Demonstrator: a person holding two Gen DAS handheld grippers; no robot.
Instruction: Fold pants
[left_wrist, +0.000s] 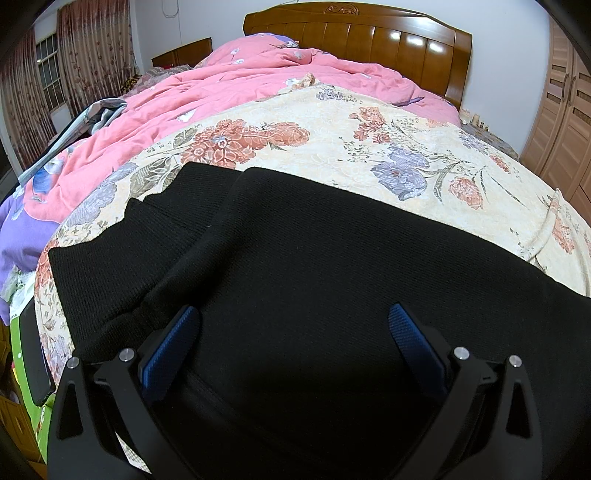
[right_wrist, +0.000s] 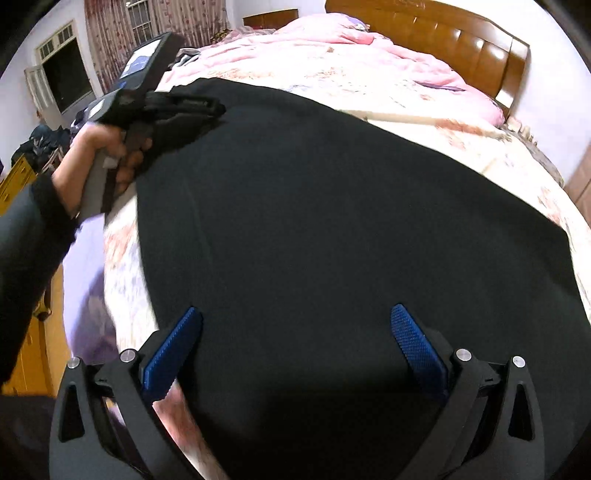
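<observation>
My left gripper (left_wrist: 293, 321) is right down over the pants (left_wrist: 295, 258), jaws spread wide, blue pads (left_wrist: 170, 354) apart with nothing between them but black cloth lying below. Right gripper (right_wrist: 295, 321), same story: jaws wide, gripping nothing, hovering low over the near end of the pants (right_wrist: 332, 221), left pad just past the cloth's near-left edge, over the floral sheet (right_wrist: 122, 258).

The pants lie flat across the near part of the bed, on the floral sheet (left_wrist: 332, 140). In the left wrist view a folded layer overlaps at the left, its edges stepping out toward the bed's left edge. The right view is motion-blurred, but I can see the black cloth running from my right gripper out to the far left, where my left hand (right_wrist: 110, 155) grips the other tool's handle right at the pants' far-left corner; whether that tool touches the cloth there, I can't tell.

Beyond the pants, bare floral sheet, then a rumpled pink quilt (left_wrist: 258, 81) piled toward the far end. Behind it, the wooden headboard (left_wrist: 369, 33). Curtains (left_wrist: 92, 44) hang at far left, a wardrobe (left_wrist: 565, 122) at far right.
</observation>
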